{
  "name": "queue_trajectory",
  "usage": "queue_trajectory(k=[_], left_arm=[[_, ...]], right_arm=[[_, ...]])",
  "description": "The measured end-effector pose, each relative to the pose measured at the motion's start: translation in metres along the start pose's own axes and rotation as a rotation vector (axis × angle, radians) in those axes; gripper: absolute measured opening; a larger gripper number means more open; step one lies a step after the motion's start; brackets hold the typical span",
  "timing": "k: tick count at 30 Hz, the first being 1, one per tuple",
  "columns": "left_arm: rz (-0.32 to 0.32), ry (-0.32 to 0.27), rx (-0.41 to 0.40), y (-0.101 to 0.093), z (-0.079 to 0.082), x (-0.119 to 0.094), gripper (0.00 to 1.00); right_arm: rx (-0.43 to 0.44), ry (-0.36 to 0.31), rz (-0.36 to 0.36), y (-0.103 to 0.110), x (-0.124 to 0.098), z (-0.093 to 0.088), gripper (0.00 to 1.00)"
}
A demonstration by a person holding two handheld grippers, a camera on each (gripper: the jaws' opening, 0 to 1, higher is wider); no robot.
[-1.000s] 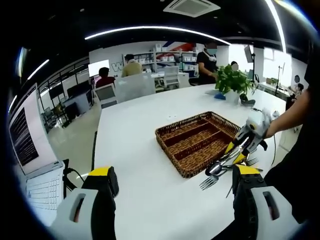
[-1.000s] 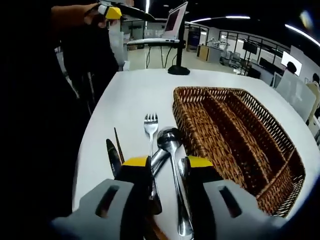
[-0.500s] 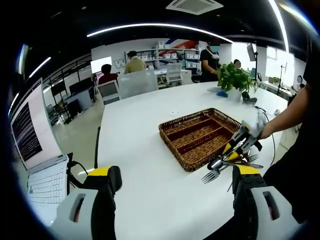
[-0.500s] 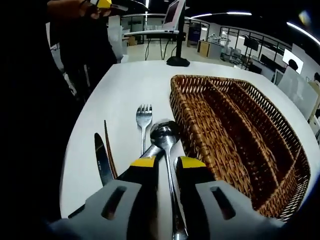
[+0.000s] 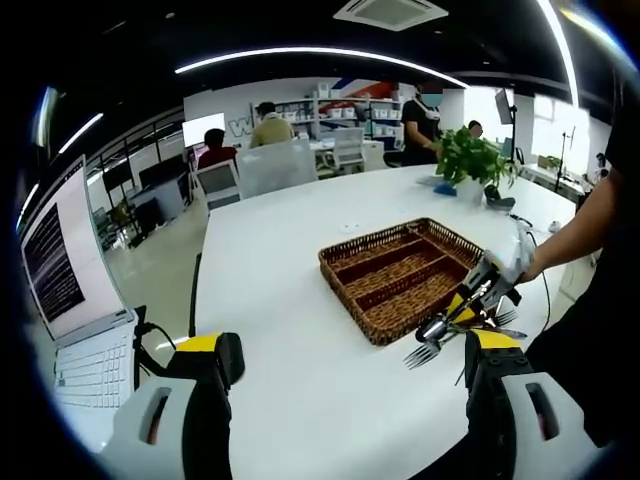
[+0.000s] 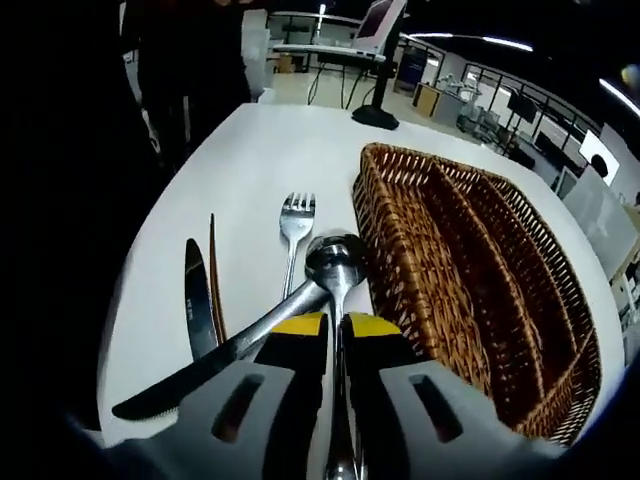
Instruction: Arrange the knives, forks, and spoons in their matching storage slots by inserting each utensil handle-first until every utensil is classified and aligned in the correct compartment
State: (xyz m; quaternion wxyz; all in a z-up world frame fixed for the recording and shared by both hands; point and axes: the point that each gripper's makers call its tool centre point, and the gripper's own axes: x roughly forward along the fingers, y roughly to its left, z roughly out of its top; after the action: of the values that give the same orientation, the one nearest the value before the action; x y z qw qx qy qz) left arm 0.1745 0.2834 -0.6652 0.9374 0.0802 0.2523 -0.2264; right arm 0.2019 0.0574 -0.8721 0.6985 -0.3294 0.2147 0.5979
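Note:
A brown wicker basket (image 6: 396, 262) with long slots lies on the white table (image 6: 250, 160). Left of it lie a fork (image 6: 296, 215), a spoon (image 6: 335, 262) and two knives (image 6: 198, 305), one knife (image 6: 215, 360) slanting under the spoon's handle. My right gripper (image 6: 336, 322) is shut on the spoon's handle, low over the table. In the left gripper view the basket (image 5: 345, 283) sits mid-table, with the right gripper (image 5: 478, 298) at its near right corner over the utensils (image 5: 428, 342). My left gripper (image 5: 345, 345) is open, holds nothing and hovers well short of the basket.
An open laptop (image 5: 70, 300) stands at the table's left edge. A potted plant (image 5: 470, 160) stands at the far side. A person's arm (image 5: 580, 230) reaches in from the right. A monitor stand (image 6: 378, 112) sits past the basket. People sit at desks behind.
The right gripper's jaws have drawn together around the spoon's handle and moved forward along it. The left gripper has stayed open and nearly still.

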Motion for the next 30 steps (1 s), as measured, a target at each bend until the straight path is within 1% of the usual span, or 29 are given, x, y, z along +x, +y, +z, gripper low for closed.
queue_trajectory(k=[2, 3, 7, 8, 11, 12, 15, 16, 17, 21, 23, 30], left_arm=[[0.000, 0.001, 0.001, 0.000, 0.000, 0.000, 1.00], [0.000, 0.002, 0.003, -0.001, 0.000, 0.000, 1.00], [0.002, 0.003, 0.003, -0.003, -0.001, -0.002, 1.00], [0.003, 0.004, 0.002, -0.003, -0.002, -0.004, 1.00], [0.008, 0.003, -0.001, -0.001, -0.002, -0.007, 1.00], [0.011, 0.002, -0.003, 0.000, -0.002, -0.008, 1.00], [0.015, 0.000, -0.004, 0.001, -0.002, -0.009, 1.00], [0.015, -0.001, -0.004, 0.000, -0.001, -0.010, 1.00], [0.016, -0.003, -0.004, 0.000, -0.001, -0.010, 1.00], [0.020, -0.010, -0.006, 0.001, 0.001, -0.010, 1.00], [0.018, -0.011, -0.005, -0.001, 0.001, -0.009, 1.00], [0.012, -0.025, -0.006, -0.004, 0.004, -0.005, 1.00]], right_arm=[[-0.001, -0.005, 0.004, -0.001, 0.001, 0.001, 0.06], [0.017, -0.015, 0.006, -0.002, 0.002, 0.003, 0.06], [-0.009, -0.015, 0.022, 0.002, 0.005, 0.006, 0.04], [0.004, -0.017, 0.026, 0.002, 0.005, 0.007, 0.03], [0.008, -0.031, 0.033, 0.003, 0.004, 0.008, 0.03], [0.032, -0.029, 0.038, 0.003, 0.004, 0.007, 0.02], [0.022, -0.026, 0.040, 0.003, 0.004, 0.008, 0.02], [-0.011, -0.022, 0.039, 0.003, 0.003, 0.009, 0.02], [-0.005, -0.016, 0.040, 0.004, 0.003, 0.008, 0.01], [-0.003, -0.008, 0.032, 0.001, -0.003, 0.010, 0.01], [-0.018, -0.002, 0.028, 0.000, -0.006, 0.011, 0.01], [-0.001, 0.000, 0.028, -0.003, -0.021, 0.022, 0.01]])
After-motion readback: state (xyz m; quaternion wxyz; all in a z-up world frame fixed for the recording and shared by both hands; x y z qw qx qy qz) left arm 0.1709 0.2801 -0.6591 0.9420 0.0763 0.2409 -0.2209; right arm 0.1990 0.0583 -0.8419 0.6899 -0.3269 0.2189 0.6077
